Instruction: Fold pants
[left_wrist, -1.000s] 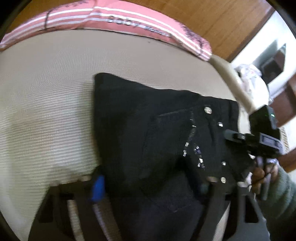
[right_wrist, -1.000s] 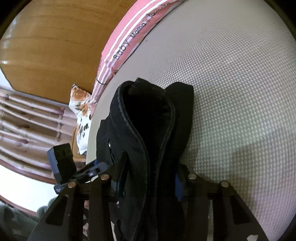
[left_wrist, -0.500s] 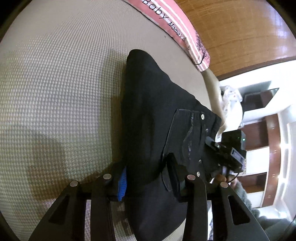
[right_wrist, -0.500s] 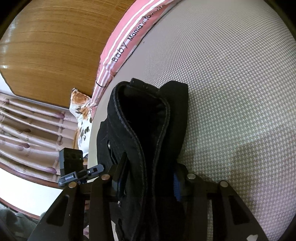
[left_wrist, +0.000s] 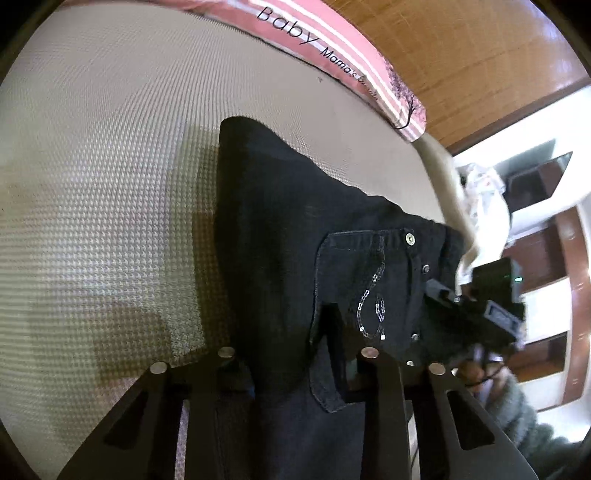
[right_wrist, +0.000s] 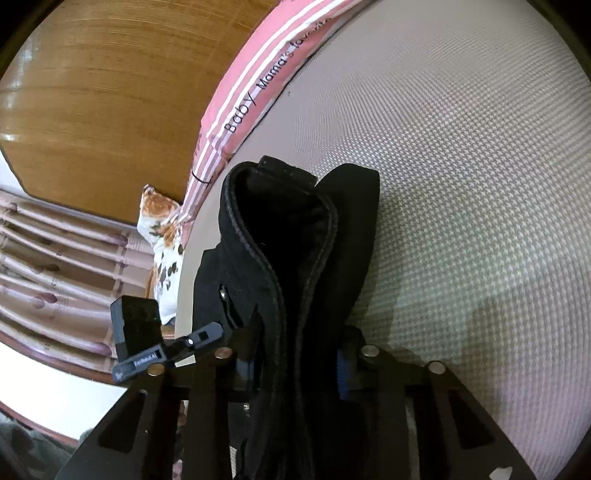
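Flanking pants (left_wrist: 295, 229), pink blanket (left_wrist: 332, 40)

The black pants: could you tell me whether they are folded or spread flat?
Folded: the black pants hang doubled between both grippers, waistband layers stacked together.

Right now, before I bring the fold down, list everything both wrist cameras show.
black denim pants: one, black with sequin pocket trim, held over the mattress
beige woven mattress cover: one, beige, beneath the pants
pink striped pillow: one, pink and white, along the mattress's far edge
wooden headboard: one, brown, behind the pillow
floral cushion: one, white and orange, beside the pillow's end
left gripper: one, black, shut on the pants
right gripper: one, black, shut on the pants
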